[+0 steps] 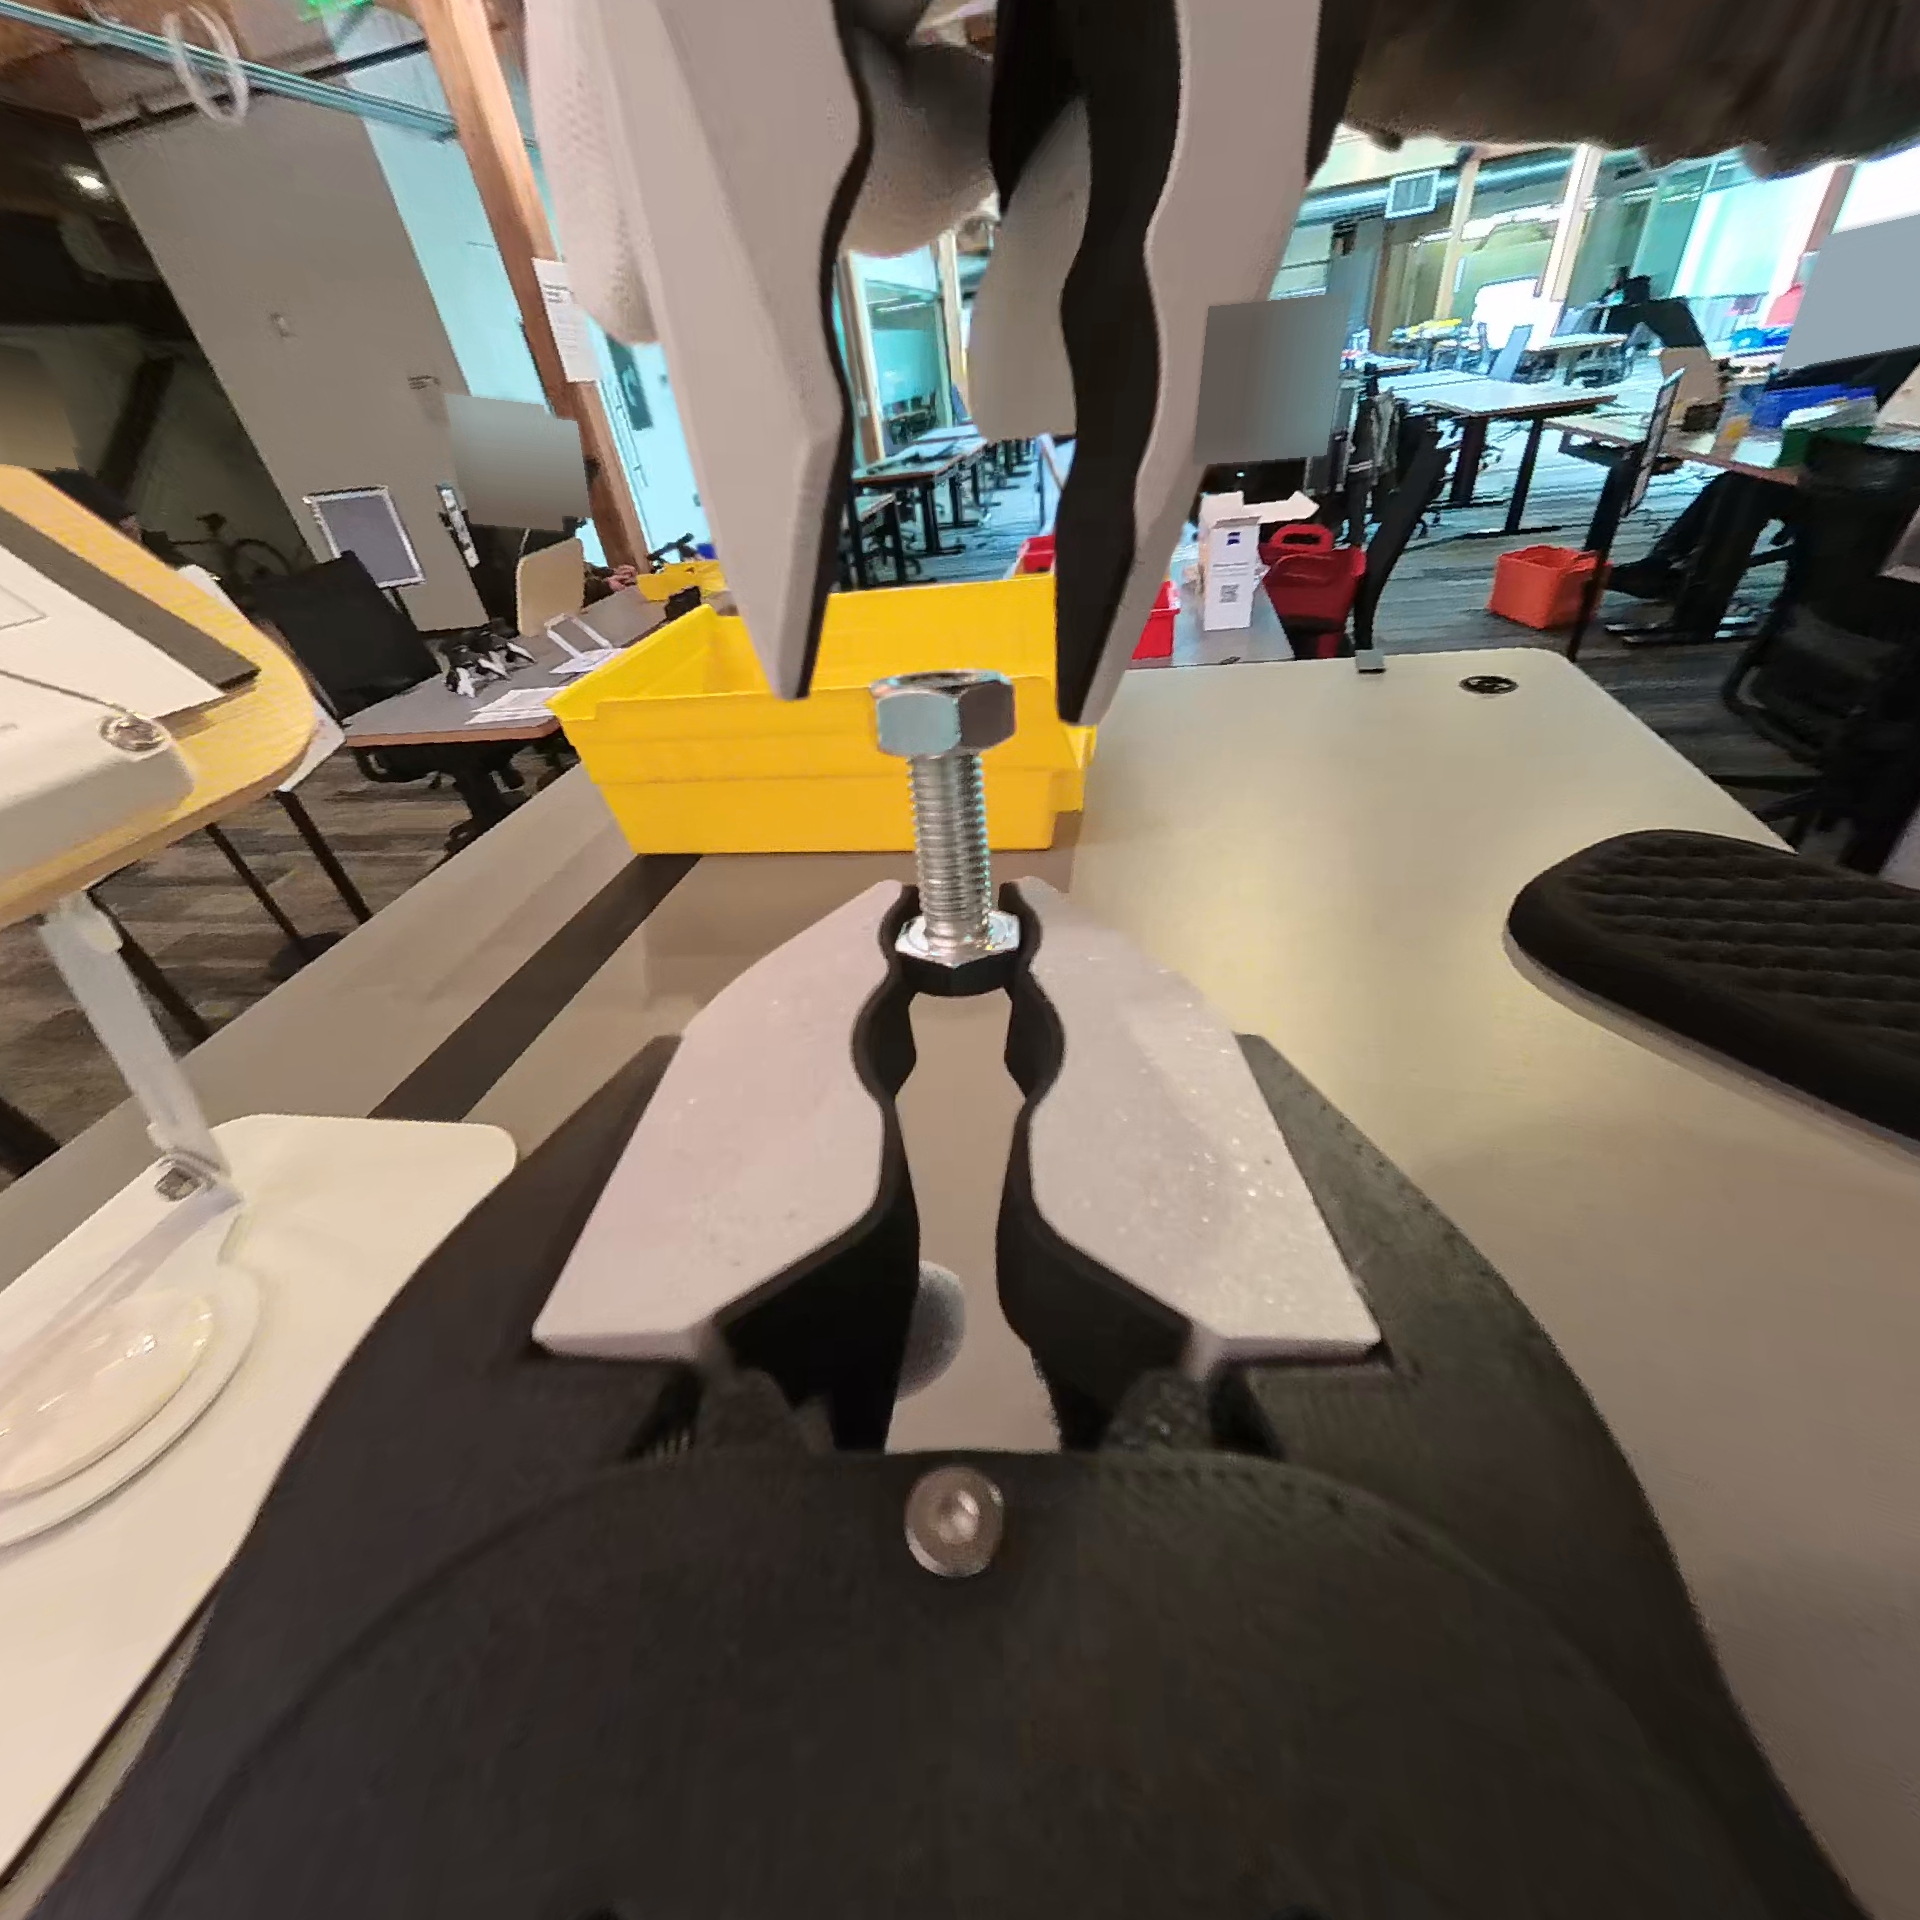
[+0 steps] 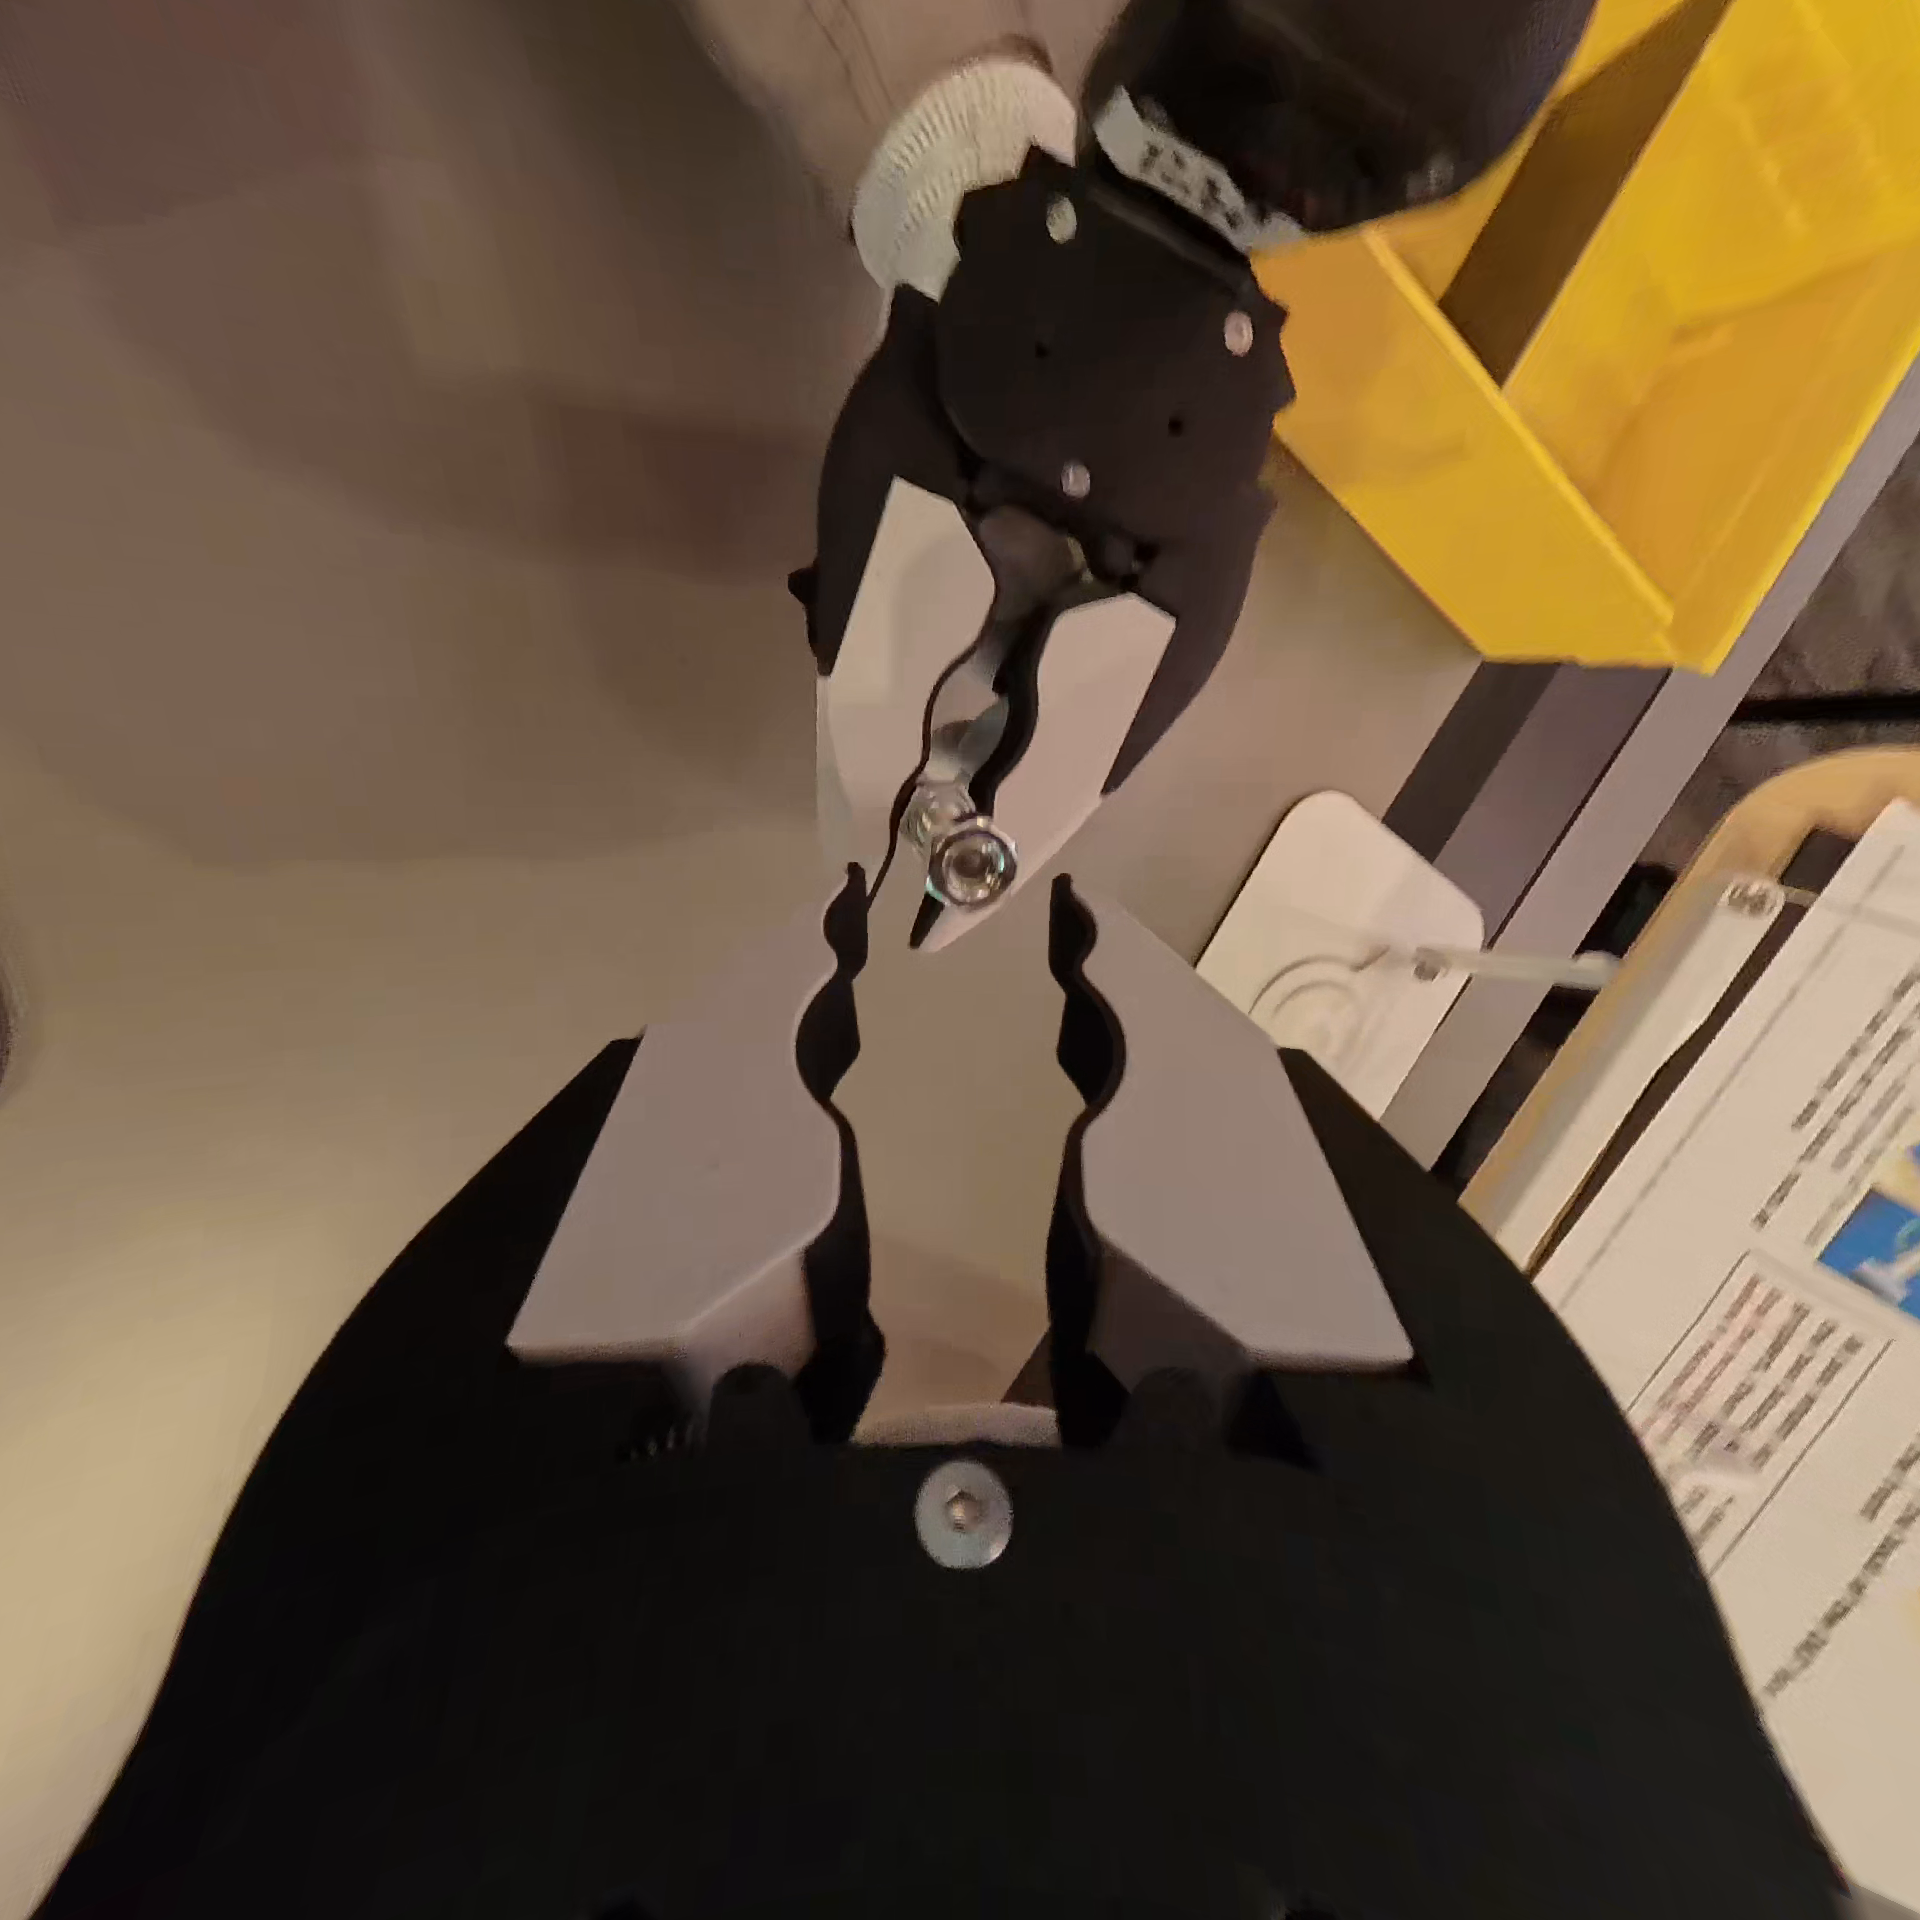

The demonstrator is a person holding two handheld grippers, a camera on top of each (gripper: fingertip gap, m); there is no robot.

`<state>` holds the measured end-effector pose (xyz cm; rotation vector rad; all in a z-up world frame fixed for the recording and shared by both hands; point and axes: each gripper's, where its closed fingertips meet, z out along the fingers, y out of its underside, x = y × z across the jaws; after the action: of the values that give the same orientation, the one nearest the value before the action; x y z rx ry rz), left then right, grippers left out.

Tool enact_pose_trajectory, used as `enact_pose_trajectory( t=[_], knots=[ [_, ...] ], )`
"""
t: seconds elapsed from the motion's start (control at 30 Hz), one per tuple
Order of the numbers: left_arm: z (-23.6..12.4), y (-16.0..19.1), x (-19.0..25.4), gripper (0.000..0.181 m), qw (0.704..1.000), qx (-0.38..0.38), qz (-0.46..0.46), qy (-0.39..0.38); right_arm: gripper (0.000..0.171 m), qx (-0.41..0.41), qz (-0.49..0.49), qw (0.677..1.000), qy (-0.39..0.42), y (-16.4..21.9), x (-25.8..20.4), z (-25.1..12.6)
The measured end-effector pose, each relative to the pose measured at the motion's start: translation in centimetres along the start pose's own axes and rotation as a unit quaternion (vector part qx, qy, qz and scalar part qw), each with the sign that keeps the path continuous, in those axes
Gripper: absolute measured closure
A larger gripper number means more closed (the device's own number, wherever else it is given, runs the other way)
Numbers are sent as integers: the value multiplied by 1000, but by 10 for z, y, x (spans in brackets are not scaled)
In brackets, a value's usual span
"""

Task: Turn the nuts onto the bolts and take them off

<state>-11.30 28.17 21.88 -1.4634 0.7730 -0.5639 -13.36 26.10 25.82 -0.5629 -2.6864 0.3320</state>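
Two grippers meet over a beige desk (image 1: 1351, 831), with a yellow parts bin (image 1: 727, 769) sitting behind them. The left gripper (image 1: 951, 940) is clamped on the bottom of an upright silver bolt (image 1: 948, 831), right at the hex nut (image 1: 954, 943) down low on the thread. The right gripper (image 1: 935, 707) hangs just above with its fingers spread apart either side of the bolt's hex head, not quite touching it.
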Motion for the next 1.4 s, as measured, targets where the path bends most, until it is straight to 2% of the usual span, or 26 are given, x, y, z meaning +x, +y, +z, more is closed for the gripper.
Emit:
enact_pose_trajectory(
  t=[0.13,0.2,0.3,0.37,0.47,0.57,0.7,0.77,0.83,0.87,0.97,1.07,1.27,1.4],
  knots=[
    [1,-2,6,168,1000,3,0,14,149,-16,-55,998,-14,-5,-4,3],
    [1,-2,7,168,1000,2,3,17,155,-14,-59,998,-20,-8,-5,4],
    [1,-3,4,168,1000,4,2,7,156,-19,-35,999,-23,-7,-2,4],
    [0,-2,-2,168,1000,2,4,-9,156,-23,11,999,-20,-5,3,4],
    [0,2,-13,168,999,-8,7,-41,155,-43,144,989,-19,2,10,7],
    [0,10,-20,168,998,-19,11,-63,155,-63,314,947,-4,8,14,14],
    [4,17,-18,167,997,-32,19,-63,155,-49,382,923,-3,9,11,20],
    [4,15,-16,168,998,-28,19,-58,155,-32,361,932,-9,9,10,17],
    [3,10,-13,167,999,-22,17,-46,134,-4,289,957,-13,1,9,11],
    [3,9,-11,167,999,-19,17,-40,129,6,238,971,-1,-2,10,8],
    [2,3,-3,168,1000,-7,12,-16,131,-10,100,995,8,0,3,0],
    [3,0,6,168,1000,0,6,9,139,-12,11,1000,3,-3,-4,-4],
    [4,-1,13,168,1000,1,8,25,157,-10,-51,999,-5,-10,-9,-2],
    [4,-1,9,168,1000,-1,13,12,157,-16,-10,1000,-12,-8,-7,-1]
  ],
)
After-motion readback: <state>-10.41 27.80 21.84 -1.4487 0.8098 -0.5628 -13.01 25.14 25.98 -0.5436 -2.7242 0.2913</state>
